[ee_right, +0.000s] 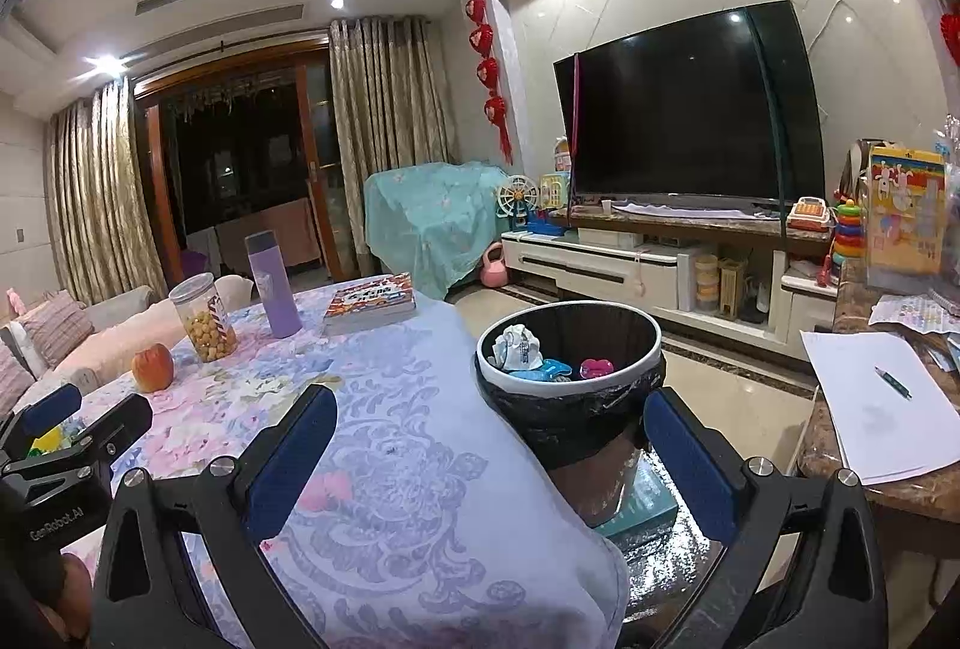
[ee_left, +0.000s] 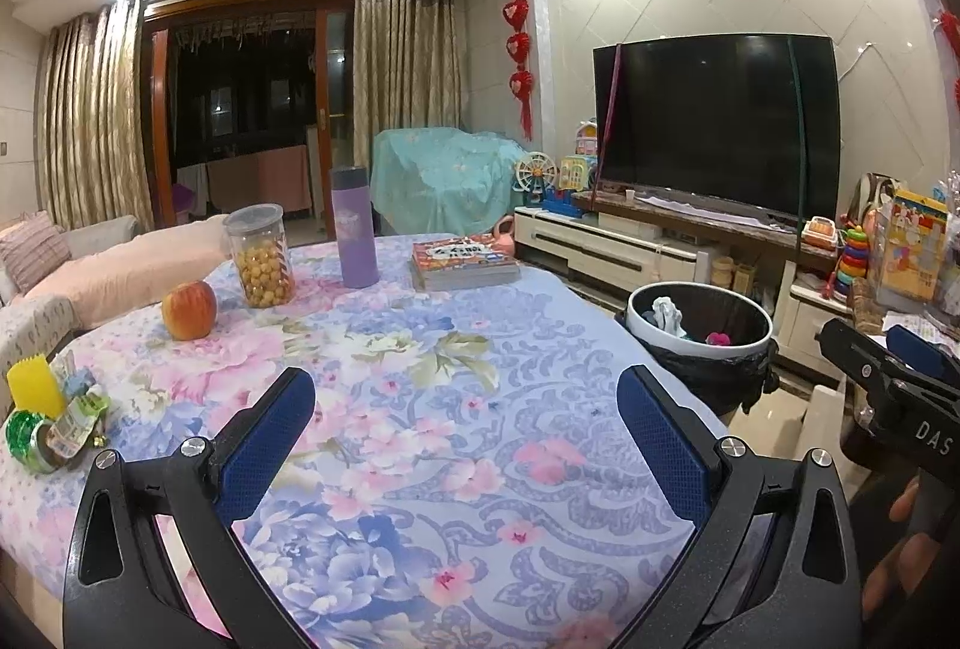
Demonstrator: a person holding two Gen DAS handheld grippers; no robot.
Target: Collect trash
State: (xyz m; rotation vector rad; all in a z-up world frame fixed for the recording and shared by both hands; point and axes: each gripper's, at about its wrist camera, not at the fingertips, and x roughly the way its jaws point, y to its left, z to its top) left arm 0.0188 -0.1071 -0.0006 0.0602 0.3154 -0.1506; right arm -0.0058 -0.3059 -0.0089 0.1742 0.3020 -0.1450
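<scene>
Hovering above the floral-clothed counter [ee_left: 456, 409], the left gripper [ee_left: 465, 445] has its blue-padded jaws spread wide with nothing between them. The right gripper [ee_right: 489, 463] is likewise released and empty, poised over the counter's right edge and pointing toward the trash bin [ee_right: 570, 349].

That bin, white-rimmed and lined with a black bag, stands on the floor just beside the counter's right side; inside it lie a crumpled white wad [ee_right: 517, 346], a blue scrap and a pink piece.

At the counter's far left edge, near the left gripper, sits a small pile of trash [ee_left: 51, 418]: a yellow comb-like piece [ee_left: 35, 388], a green roll and crinkled wrappers touching one another.

Further back on the cloth, an apple [ee_left: 189, 310] rests near a clear jar of yellow snack balls [ee_left: 261, 256]. A purple bottle [ee_left: 354, 229] stands upright beside the jar, and a stack of books [ee_left: 462, 262] lies to its right.

A dark television [ee_left: 717, 120] fills the wall beyond the bin. White paper with a pen [ee_right: 894, 382] on it lies on a separate marble top at the right.
</scene>
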